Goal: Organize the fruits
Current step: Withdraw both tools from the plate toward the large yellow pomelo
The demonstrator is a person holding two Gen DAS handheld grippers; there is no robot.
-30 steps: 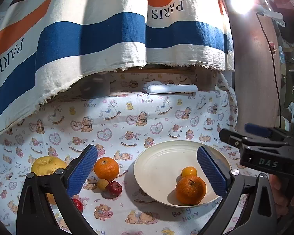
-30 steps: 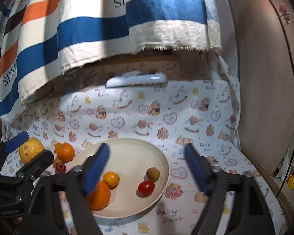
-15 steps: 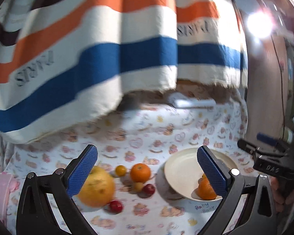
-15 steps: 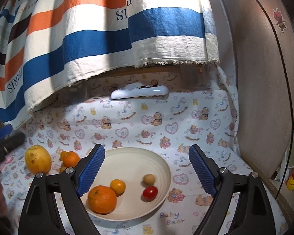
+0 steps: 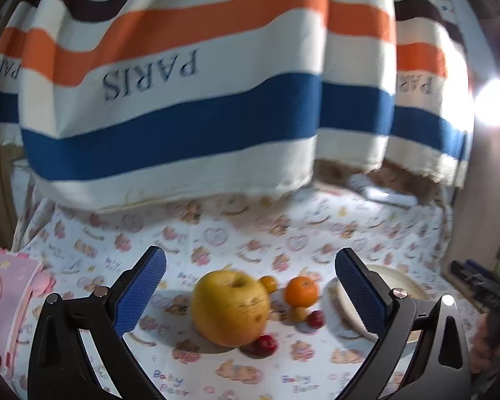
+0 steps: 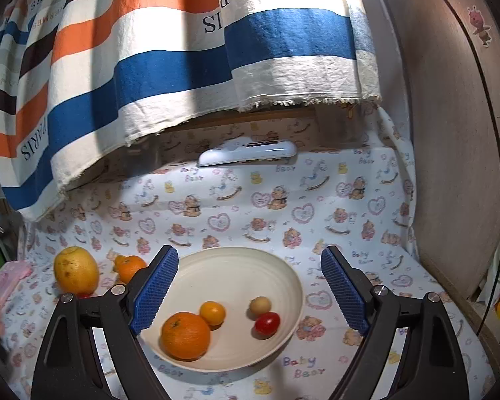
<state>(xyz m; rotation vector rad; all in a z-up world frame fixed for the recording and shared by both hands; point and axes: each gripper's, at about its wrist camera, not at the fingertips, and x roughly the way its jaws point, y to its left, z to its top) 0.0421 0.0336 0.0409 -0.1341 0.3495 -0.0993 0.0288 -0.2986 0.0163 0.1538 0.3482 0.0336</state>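
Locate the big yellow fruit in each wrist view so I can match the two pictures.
Left wrist: the big yellow fruit sits low in the centre, framed between the open blue pads.
Right wrist: it lies at the far left, outside the pads, left of the plate.
Shared landmark: the orange beside it on the cloth, between fruit and plate in both views.

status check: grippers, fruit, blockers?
Left gripper open, empty, facing big yellow fruit. Right gripper open, empty, over plate. Four fruits plated, several on the cloth. Nothing blocking.
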